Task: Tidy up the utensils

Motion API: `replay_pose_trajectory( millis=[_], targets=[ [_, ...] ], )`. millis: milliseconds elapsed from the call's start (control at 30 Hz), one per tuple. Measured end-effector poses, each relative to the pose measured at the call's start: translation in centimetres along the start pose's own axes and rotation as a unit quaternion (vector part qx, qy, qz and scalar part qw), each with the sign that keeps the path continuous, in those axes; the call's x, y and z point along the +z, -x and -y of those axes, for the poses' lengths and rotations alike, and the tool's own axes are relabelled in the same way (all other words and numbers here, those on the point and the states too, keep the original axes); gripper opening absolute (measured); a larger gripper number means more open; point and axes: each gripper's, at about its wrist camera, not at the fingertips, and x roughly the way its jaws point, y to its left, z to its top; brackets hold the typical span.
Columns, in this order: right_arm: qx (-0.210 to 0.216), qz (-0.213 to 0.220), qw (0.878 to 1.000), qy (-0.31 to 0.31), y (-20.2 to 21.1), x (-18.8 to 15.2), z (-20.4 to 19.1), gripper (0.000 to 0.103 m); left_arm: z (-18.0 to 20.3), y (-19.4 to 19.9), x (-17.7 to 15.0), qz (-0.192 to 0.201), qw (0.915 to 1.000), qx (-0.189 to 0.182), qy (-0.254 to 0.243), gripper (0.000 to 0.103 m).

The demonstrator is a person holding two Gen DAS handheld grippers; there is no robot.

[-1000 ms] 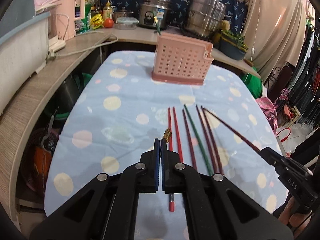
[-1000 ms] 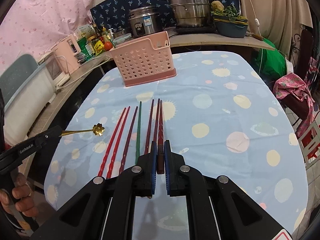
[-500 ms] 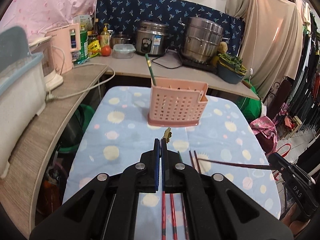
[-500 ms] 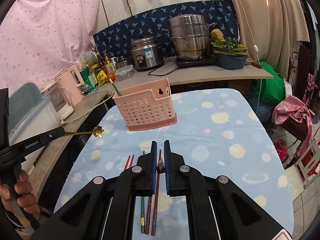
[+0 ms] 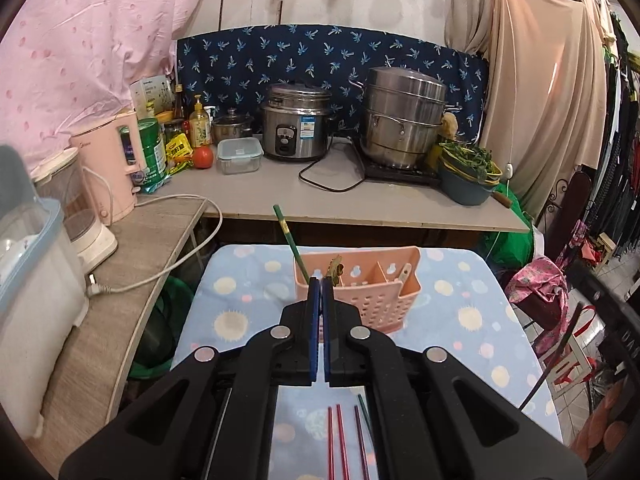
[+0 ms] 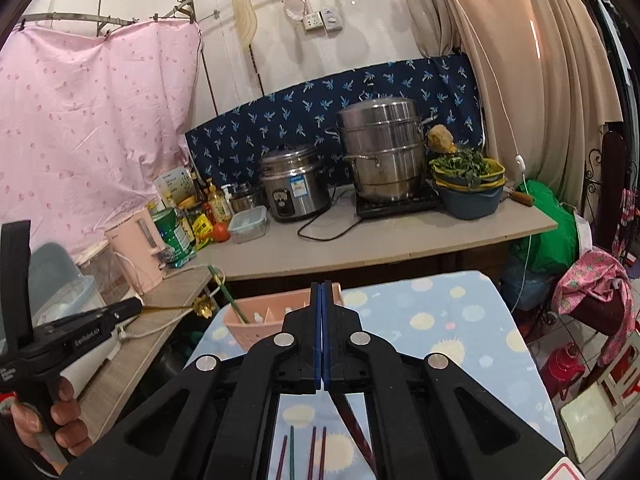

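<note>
Two grippers up over the dotted blue tablecloth (image 5: 472, 312), both pressed together on a utensil. On the left gripper (image 5: 320, 282), blue pads nipped tight around a thin gold utensil (image 5: 335, 270), flower-shaped end poking out just past the fingertips. Seen from the right wrist, same gold piece level in the air, flower end hanging near the left end of the pink basket (image 5: 360, 296), just beside the green chopstick (image 5: 290, 236). Cannot tell from either view whether the flower touches the rim. On the right gripper (image 6: 321, 286), pads almost together, pinching a dark red chopstick (image 6: 352, 412) that slants down and away beneath the fingers; in the left wrist view, that stick steep and tip-low out at the right edge, well apart from the basket. Basket upright at the far end of the table, perforated wall facing the cameras, dividers inside. Green chopstick standing in its left compartment, leaning left, top well above the rim. Pale handle (image 5: 405, 270) resting in a compartment further right. Down near the cameras, four loose chopsticks (image 5: 338, 440) flat on the cloth, side by side, partly hidden under the gripper bodies.
</note>
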Motion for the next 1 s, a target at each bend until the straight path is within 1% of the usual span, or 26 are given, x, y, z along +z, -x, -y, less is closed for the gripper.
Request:
replay_pose_trajectory(
  millis=[100, 167, 233, 333, 367, 400, 433, 467, 500, 633, 767, 867, 1000],
  targets=[
    [0.004, 0.018, 1.0, 0.005, -1.3, 2.5, -0.6, 0.001, 0.0, -1.4, 1.1, -0.005, 1.0, 0.002, -0.007, 0.001],
    [0.004, 0.023, 1.0, 0.008, -2.1, 3.4, -1.0, 0.001, -0.3, -2.8, 1.8, -0.013, 0.9998, 0.005, -0.012, 0.001],
    [0.005, 0.023, 1.0, 0.003, -2.6, 3.7, -0.9, 0.001, -0.9, -4.5, 2.2, -0.027, 0.9995, 0.013, -0.012, 0.001],
    [0.002, 0.013, 1.0, -0.001, -2.4, 2.7, -0.1, 0.001, -1.6, -5.2, 2.0, -0.034, 0.9993, 0.015, -0.002, 0.001],
    [-0.002, 0.002, 1.0, 0.002, -2.4, 2.0, 0.1, 0.001, -1.9, -5.0, 1.7, -0.032, 0.9994, 0.012, 0.003, 0.001],
    [-0.004, -0.011, 1.0, 0.005, -2.6, 1.0, 0.4, 0.008, -2.1, -4.8, 1.4, -0.03, 0.9995, 0.011, 0.006, 0.001],
    [-0.008, -0.028, 1.0, 0.01, -2.9, 0.0, 0.7, 0.011, -2.4, -4.3, 0.9, -0.027, 0.9995, 0.012, 0.007, 0.001],
    [-0.013, -0.043, 0.999, 0.015, -3.2, -1.0, 0.9, 0.018, -2.5, -4.0, 0.5, -0.026, 0.9996, 0.012, 0.007, 0.001],
    [-0.017, -0.058, 0.998, 0.018, -3.6, -2.2, 1.2, 0.019, -2.7, -3.8, 0.2, -0.027, 0.9995, 0.013, 0.007, 0.001],
    [-0.016, -0.131, 0.991, 0.016, -6.6, -7.0, 2.2, 0.019, -3.6, -2.2, -2.4, -0.034, 0.9992, 0.007, 0.019, 0.001],
    [-0.008, -0.19, 0.982, 0.014, -10.1, -11.1, 2.2, 0.019, -4.4, -1.8, -5.3, -0.052, 0.9981, 0.021, 0.025, 0.001],
    [-0.006, -0.222, 0.975, 0.024, -12.4, -13.6, 1.8, 0.019, -5.2, -2.4, -7.2, -0.071, 0.9964, 0.033, 0.031, 0.001],
    [-0.003, -0.245, 0.969, 0.036, -15.0, -15.5, 1.2, 0.019, -6.3, -3.9, -9.3, -0.103, 0.9932, 0.037, 0.042, 0.001]
  ],
)
